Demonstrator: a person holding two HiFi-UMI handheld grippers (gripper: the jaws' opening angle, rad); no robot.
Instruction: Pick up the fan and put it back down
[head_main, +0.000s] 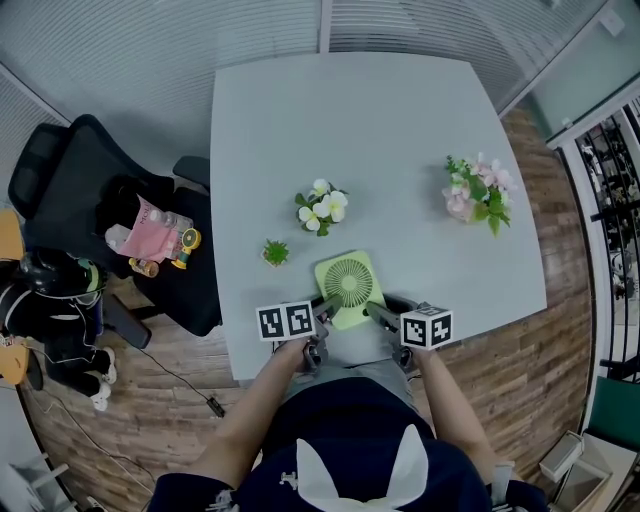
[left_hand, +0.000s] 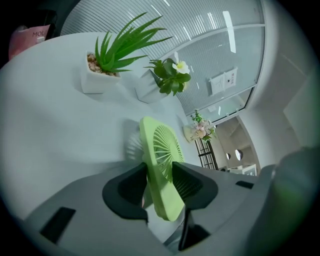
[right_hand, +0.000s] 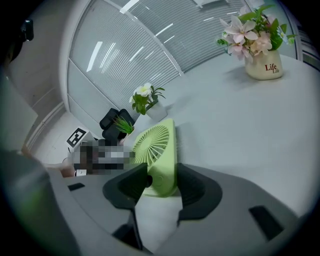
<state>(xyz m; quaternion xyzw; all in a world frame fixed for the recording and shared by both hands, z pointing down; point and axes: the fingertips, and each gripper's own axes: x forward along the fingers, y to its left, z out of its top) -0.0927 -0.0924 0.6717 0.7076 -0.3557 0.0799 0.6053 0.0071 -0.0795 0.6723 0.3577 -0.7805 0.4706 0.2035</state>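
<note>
The light green square fan (head_main: 350, 288) stands tilted near the table's (head_main: 380, 130) front edge, its round grille facing up towards me. My left gripper (head_main: 325, 305) holds its lower left corner. In the left gripper view the fan (left_hand: 160, 165) sits edge-on between the two dark pads (left_hand: 127, 192), both pressed against it, so the left gripper (left_hand: 160, 187) is shut on it. My right gripper (head_main: 375, 310) clamps the lower right corner. In the right gripper view the fan (right_hand: 157, 155) fills the gap of the right gripper (right_hand: 162, 187). Whether the fan's base touches the table is unclear.
Just behind the fan are a small spiky plant (head_main: 276, 252) in a white pot and a white-flowered pot (head_main: 322, 207). A pink bouquet in a cream vase (head_main: 478, 195) stands at the right. A black chair (head_main: 100, 220) with packets is left of the table.
</note>
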